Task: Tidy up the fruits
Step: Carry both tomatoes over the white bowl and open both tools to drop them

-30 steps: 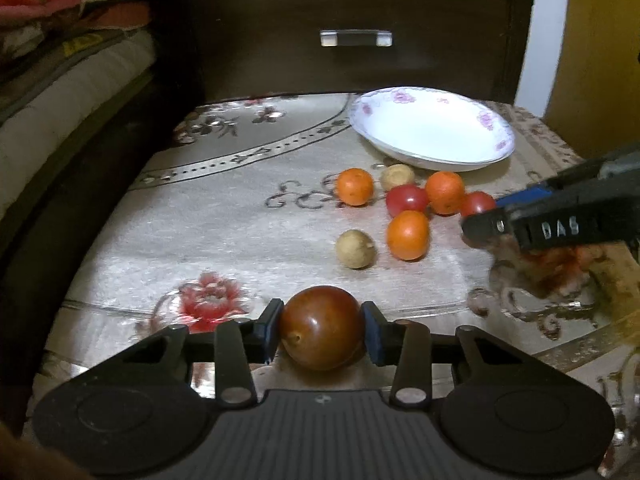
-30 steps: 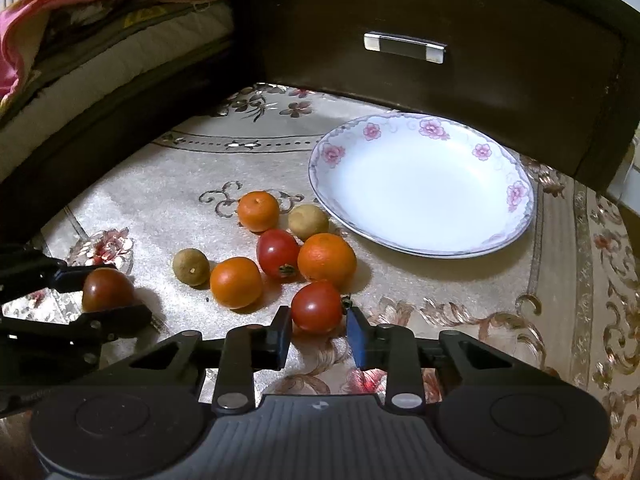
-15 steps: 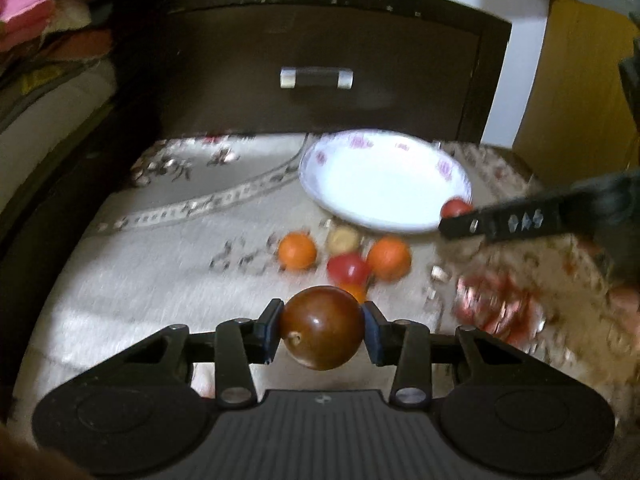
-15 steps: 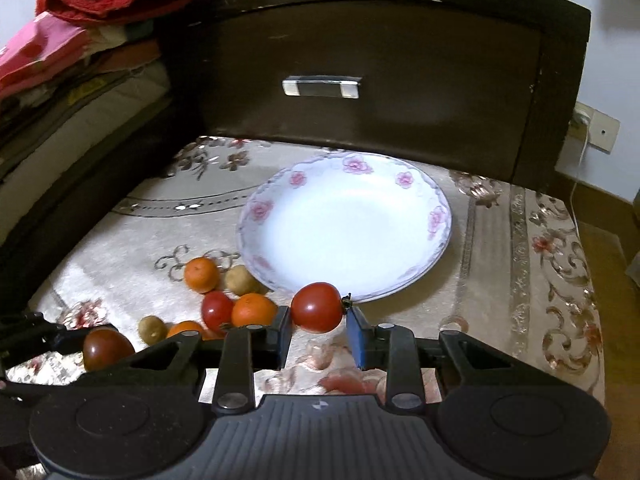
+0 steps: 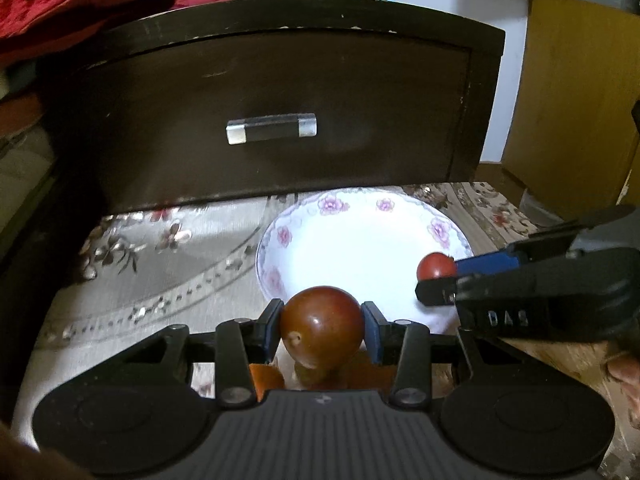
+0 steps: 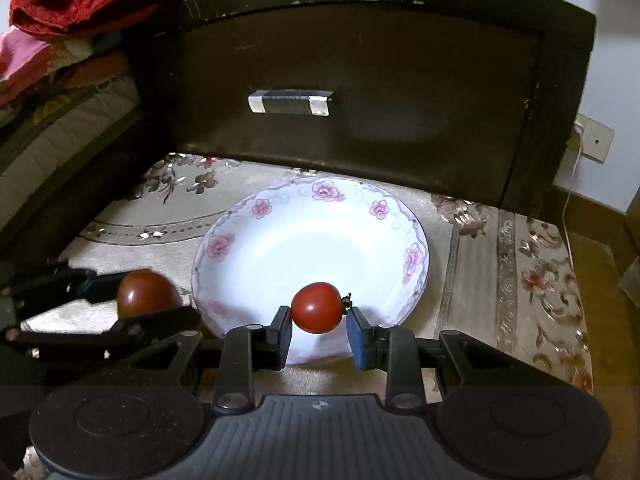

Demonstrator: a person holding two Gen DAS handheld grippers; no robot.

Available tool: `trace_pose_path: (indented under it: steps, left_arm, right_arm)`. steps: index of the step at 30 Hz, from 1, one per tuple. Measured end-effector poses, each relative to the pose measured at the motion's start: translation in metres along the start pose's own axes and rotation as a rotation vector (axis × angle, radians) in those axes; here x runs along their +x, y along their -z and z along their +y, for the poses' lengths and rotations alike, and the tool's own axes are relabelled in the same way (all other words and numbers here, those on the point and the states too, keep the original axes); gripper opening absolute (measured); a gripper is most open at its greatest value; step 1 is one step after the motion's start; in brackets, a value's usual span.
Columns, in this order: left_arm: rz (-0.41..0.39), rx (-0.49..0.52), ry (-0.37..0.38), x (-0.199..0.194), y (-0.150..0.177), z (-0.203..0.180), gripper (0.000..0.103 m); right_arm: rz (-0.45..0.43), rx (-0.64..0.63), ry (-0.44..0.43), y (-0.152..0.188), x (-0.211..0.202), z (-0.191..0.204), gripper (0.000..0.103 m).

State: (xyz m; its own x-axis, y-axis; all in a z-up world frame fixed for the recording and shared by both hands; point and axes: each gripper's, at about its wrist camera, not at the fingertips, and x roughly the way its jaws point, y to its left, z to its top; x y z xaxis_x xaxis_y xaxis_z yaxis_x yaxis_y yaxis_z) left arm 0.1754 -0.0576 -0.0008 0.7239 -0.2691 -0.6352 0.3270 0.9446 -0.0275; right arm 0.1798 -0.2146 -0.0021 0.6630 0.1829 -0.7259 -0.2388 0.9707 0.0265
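The left gripper [image 5: 322, 330] is closed on a dark brown-red tomato [image 5: 322, 326], one blue pad on each side at the widest part. It hangs just before the near rim of the white plate [image 5: 452, 236]. Under it some orange and pale fruit shows on the cloth, mostly hidden by the gripper.

The right gripper [image 6: 318, 330] carries a smaller red tomato [image 6: 317, 308] over the near part of the plate [image 6: 416, 240]. The left pad touches the fruit. On the right side, where the little dry stem is, there seems to be a small gap, so I cannot tell if this grip is firm or already loosening.

I judge both tomatoes to be light, smooth and a bit slippery, with thin skin that bruises under strong pressure. The good place to hold is across the middle, not on the stem end. Being round, they will probably roll when they are let go, so a low release in the hollow of the plate is safer.

The plate is empty. Behind it stands a dark drawer front [image 6: 360, 80] with a metal handle [image 6: 290, 102], close to the far rim. The two grippers are near each other and could collide over the plate.
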Motion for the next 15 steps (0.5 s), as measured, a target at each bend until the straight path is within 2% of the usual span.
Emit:
trace_pose_path:
  steps: [8, 15]
  left_arm:
    - [0.009, 0.027, 0.003, 0.026, -0.013, -0.003, 0.046]
    - [0.04, 0.013, -0.005, 0.037, -0.014, -0.001, 0.047]
  right_arm:
    - [0.014, -0.013, 0.007, -0.002, 0.016, -0.009, 0.026]
    - [0.017, -0.023, 0.006, -0.003, 0.023, -0.014, 0.028]
